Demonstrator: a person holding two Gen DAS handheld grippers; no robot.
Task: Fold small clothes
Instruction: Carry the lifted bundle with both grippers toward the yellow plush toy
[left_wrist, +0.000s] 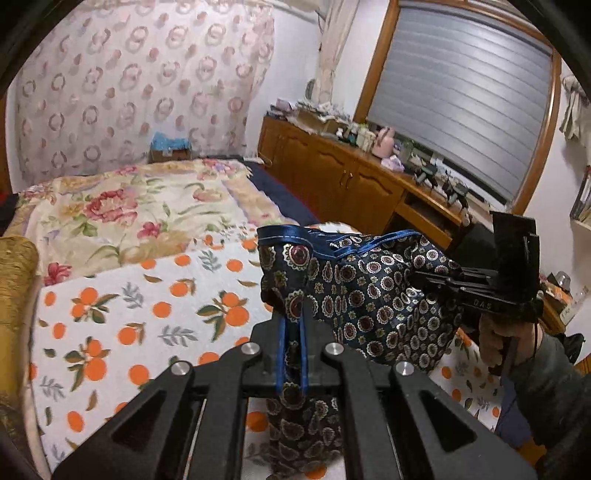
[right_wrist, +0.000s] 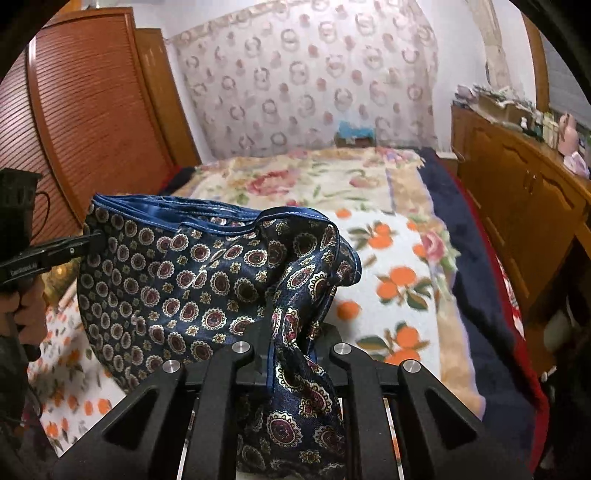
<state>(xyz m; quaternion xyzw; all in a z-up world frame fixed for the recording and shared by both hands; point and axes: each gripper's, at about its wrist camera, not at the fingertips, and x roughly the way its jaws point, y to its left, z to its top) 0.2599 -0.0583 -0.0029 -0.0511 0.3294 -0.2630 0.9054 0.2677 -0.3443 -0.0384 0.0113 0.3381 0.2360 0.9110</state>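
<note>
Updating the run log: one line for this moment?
left gripper: shut on cloth | right gripper: shut on cloth | cloth lifted above bed

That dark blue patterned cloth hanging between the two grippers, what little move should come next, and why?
Probably draw the two grippers apart to stretch it flat. The left gripper and right gripper each pinch an edge of the patterned cloth, which hangs bunched and sagging above the orange-print blanket. It likely needs to be smooth before it can be laid down and folded.
</note>
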